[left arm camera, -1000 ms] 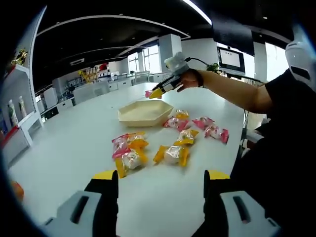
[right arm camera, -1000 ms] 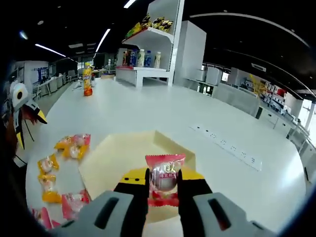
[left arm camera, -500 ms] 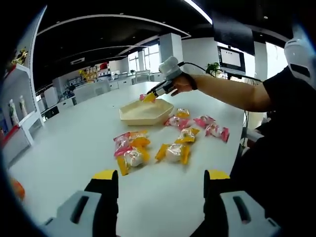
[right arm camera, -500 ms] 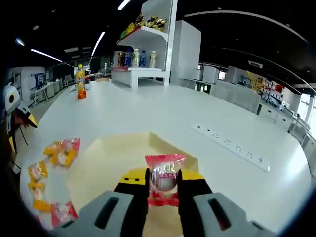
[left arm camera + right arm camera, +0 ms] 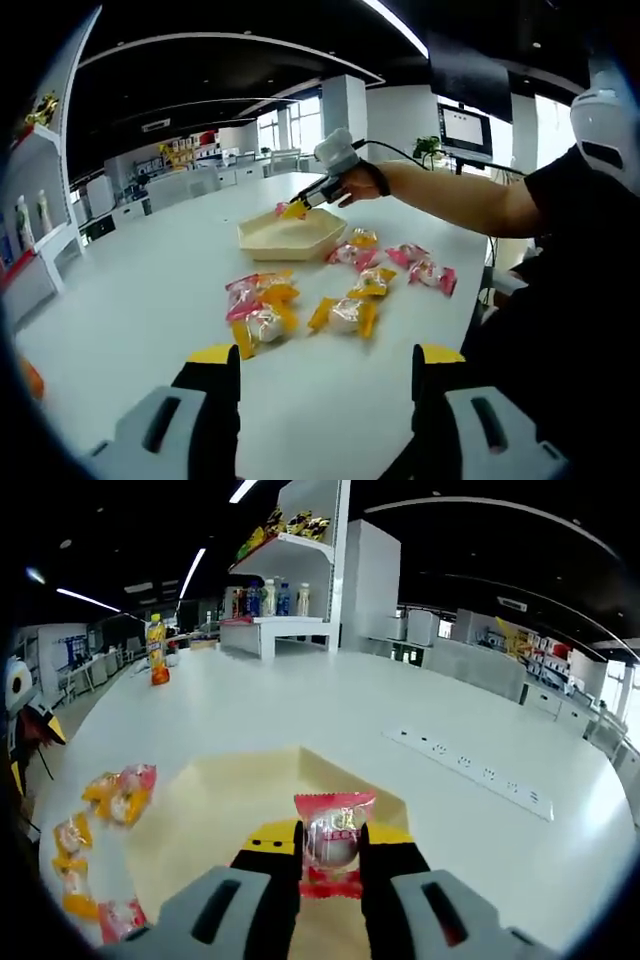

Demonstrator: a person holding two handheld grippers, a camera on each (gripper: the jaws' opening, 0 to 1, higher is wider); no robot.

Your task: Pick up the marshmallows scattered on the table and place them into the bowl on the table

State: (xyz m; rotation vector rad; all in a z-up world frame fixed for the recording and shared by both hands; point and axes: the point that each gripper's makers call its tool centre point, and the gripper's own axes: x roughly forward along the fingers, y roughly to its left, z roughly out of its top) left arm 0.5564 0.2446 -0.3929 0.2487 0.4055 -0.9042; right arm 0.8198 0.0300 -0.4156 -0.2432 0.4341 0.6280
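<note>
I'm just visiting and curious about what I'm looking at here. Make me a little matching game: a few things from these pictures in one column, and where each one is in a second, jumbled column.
Things:
1. red-wrapped marshmallow
2. bowl
3. orange drink bottle
4. left gripper

Places or states:
A. far off on the white table, standing upright
B. open, holding nothing
C. clamped in the right gripper
D. directly below the held sweet

Pairs: 1-C, 2-D, 3-A, 4-B
</note>
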